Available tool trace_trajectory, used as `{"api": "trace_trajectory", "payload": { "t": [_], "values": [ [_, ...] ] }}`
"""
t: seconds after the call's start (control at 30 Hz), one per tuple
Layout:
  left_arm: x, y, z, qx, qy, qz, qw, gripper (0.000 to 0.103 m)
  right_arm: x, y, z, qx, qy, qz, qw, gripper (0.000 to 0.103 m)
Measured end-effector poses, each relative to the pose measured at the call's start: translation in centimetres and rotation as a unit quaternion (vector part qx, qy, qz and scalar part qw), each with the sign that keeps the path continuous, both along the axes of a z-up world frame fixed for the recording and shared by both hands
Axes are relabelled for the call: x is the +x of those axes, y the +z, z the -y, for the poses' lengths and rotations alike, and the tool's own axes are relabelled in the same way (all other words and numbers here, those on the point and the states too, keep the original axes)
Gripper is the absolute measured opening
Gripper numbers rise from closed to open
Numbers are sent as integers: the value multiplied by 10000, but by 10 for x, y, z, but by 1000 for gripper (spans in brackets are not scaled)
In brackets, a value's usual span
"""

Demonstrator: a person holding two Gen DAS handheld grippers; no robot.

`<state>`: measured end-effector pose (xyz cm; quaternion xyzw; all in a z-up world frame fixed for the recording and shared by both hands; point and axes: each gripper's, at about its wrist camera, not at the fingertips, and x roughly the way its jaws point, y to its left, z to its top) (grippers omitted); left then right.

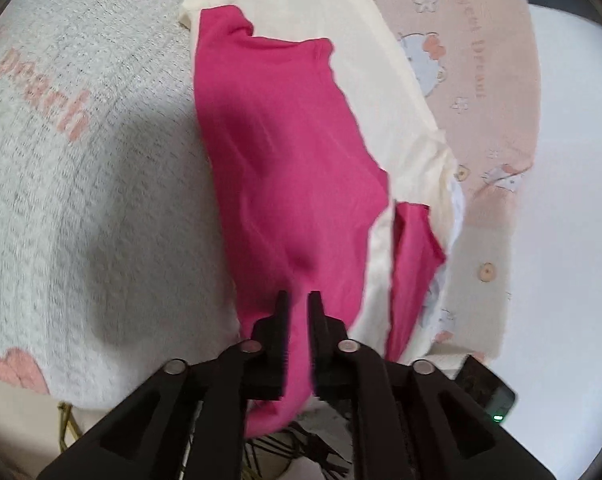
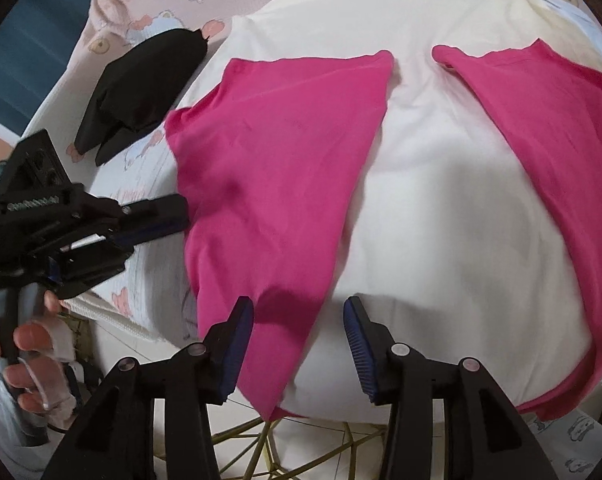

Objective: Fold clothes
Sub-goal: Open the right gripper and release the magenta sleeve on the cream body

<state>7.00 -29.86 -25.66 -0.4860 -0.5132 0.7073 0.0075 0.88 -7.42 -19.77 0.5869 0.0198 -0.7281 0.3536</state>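
Lying on a cream garment [image 2: 441,208], the pink garment [image 2: 277,168] shows as two separate panels in the right wrist view: a left panel that runs from a squared top edge down to a narrow point hanging past the near edge of the surface, and a right panel [image 2: 557,168] slanting down along the far right side. Both panels have their long axis running from the far side toward the camera, and they spread apart toward the near edge, with bare cream cloth between them. The fabric is smooth and matte, with a few soft wrinkles.

The left gripper [image 1: 299,300] has its jaws slightly parted, a narrow slot between the black fingers; pink cloth fills that slot in the left wrist view, but whether the pads press on it cannot be told. In the right wrist view this same gripper [image 2: 169,216] comes in from the left at the panel's left edge, held by a hand [image 2: 25,356].

The right gripper [image 2: 299,320] stands spread wide, its blue-padded fingers [image 2: 359,344] apart and holding nothing; the left one hovers over the pink panel's lower tip, the right one over cream cloth.

A black folded garment [image 2: 141,92] lies at the far left on a pale printed blanket [image 1: 81,160].
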Motion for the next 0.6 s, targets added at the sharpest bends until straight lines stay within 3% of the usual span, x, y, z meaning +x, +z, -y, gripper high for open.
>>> {"api": "trace_trajectory", "payload": {
  "t": [0.03,0.07,0.23,0.4,0.6],
  "values": [
    [-3,-4,-1,-16,-27,34,10000,32,-2,0,-1,11,-22,1,10000,46],
    [-5,-9,-2,-20,-41,52,10000,33,-4,0,-2,36,-39,-2,10000,46],
    [-4,-13,-5,79,103,-86,9999,33,-16,2,-3,186,-135,-124,9997,46],
    [-12,-11,-4,64,136,144,9998,33,-25,-1,-5,4,-369,81,9993,46],
    [-16,11,13,-395,213,237,9987,33,-27,1,-4,109,-433,-6,9990,46]
  ]
}}
